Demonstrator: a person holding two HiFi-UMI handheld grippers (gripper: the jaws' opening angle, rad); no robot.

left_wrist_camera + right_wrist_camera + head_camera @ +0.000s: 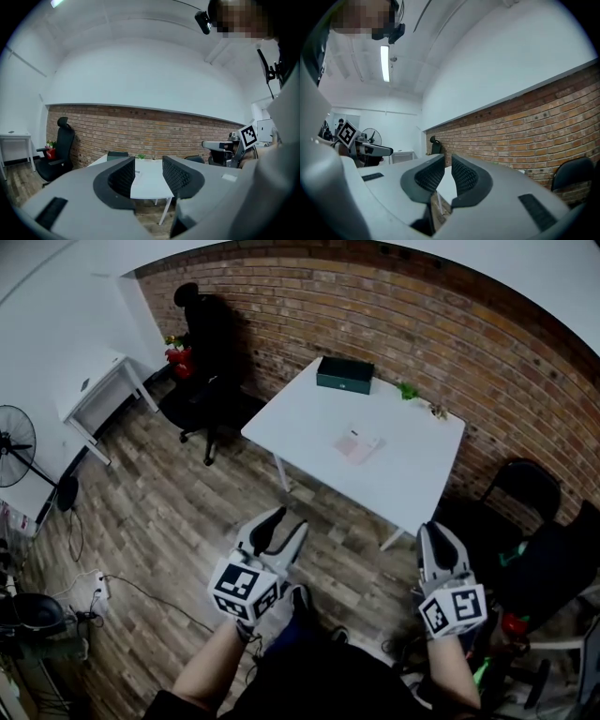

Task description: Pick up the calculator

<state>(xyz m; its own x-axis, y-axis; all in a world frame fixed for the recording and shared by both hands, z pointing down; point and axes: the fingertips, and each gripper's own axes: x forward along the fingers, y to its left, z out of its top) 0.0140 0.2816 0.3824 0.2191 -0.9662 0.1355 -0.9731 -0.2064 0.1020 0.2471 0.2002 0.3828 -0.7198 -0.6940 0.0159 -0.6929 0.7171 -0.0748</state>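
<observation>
The calculator, a pale pinkish slab, lies flat near the middle of the white table. Both grippers hover over the wooden floor, well short of the table and pointing toward it. My left gripper is open, and in the left gripper view the table shows through the wide gap at the left gripper. My right gripper is off the table's near corner. In the right gripper view the right gripper has a narrow gap between its pads, with nothing in it.
A dark green box and a small green plant sit at the table's far side by the brick wall. A black office chair stands at the left, another black chair at the right. A white side desk, a fan and floor cables are at the far left.
</observation>
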